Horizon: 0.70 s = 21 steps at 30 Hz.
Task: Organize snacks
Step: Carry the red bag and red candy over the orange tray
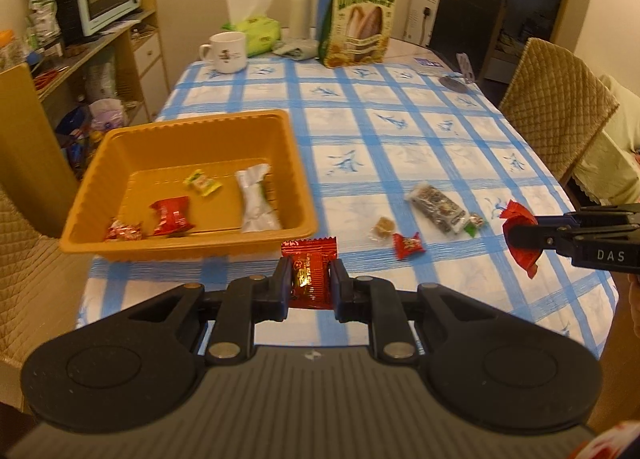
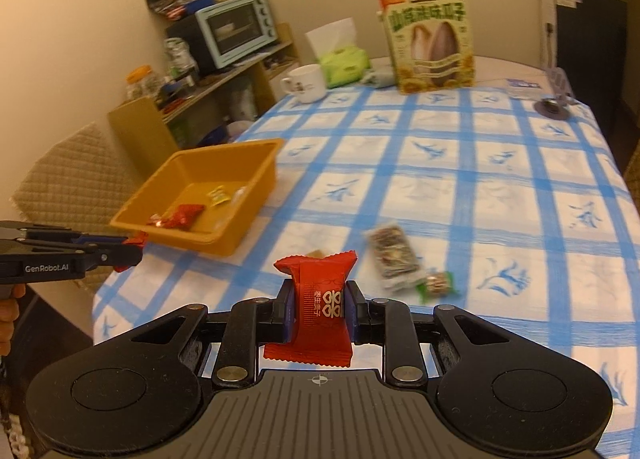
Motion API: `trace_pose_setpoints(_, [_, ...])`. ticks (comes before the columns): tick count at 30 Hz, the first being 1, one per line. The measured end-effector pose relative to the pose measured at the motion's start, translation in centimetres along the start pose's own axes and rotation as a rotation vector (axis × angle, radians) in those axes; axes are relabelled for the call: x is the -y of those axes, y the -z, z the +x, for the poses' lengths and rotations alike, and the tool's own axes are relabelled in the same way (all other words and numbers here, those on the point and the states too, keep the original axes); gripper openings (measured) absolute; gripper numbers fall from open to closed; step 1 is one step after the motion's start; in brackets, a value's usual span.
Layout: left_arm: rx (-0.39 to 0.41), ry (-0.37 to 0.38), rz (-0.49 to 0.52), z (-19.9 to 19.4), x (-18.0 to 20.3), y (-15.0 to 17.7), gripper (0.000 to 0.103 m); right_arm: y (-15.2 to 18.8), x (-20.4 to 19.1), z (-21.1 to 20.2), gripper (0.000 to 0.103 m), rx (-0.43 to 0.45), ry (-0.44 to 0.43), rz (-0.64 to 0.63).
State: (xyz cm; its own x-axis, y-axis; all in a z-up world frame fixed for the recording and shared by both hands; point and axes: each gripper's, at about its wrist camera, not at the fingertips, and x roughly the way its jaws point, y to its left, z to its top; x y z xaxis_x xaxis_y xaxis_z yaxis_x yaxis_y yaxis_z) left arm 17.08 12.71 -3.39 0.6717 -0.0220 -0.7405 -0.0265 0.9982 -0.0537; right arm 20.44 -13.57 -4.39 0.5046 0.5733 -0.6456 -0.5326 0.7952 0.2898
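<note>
Tablecloth (image 2: 460,195) behind "GenRobot.AI" left tongs (image 2: 134,249).

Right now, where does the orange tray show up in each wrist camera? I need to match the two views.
Left wrist: the orange tray sits left of centre, just beyond the left gripper, with several wrapped snacks inside.
Right wrist: the same tray lies at middle left, seen from its corner, beyond the tip of the left gripper.
Shared landmark: the sunflower seed bag standing at the table's far end.
</note>
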Motion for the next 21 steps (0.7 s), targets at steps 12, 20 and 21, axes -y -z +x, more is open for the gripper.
trace_pose_setpoints(12, [0.044, -0.088, -0.048, -2.3, -7.2, -0.4, 0.018, -2.4, -7.9, 4.8, 0.025, -0.017, -0.114, -0.100])
trace_pose_setpoints(20, [0.056, -0.104, -0.034, -1.5, -11.5, -2.1, 0.018, -5.3, -11.8, 9.1, 0.025, -0.004, -0.143, -0.118])
trace_pose_setpoints(21, [0.058, -0.104, -0.030, -1.2, -12.0, -2.4, 0.018, -5.6, -12.2, 9.7, 0.025, -0.003, -0.144, -0.116])
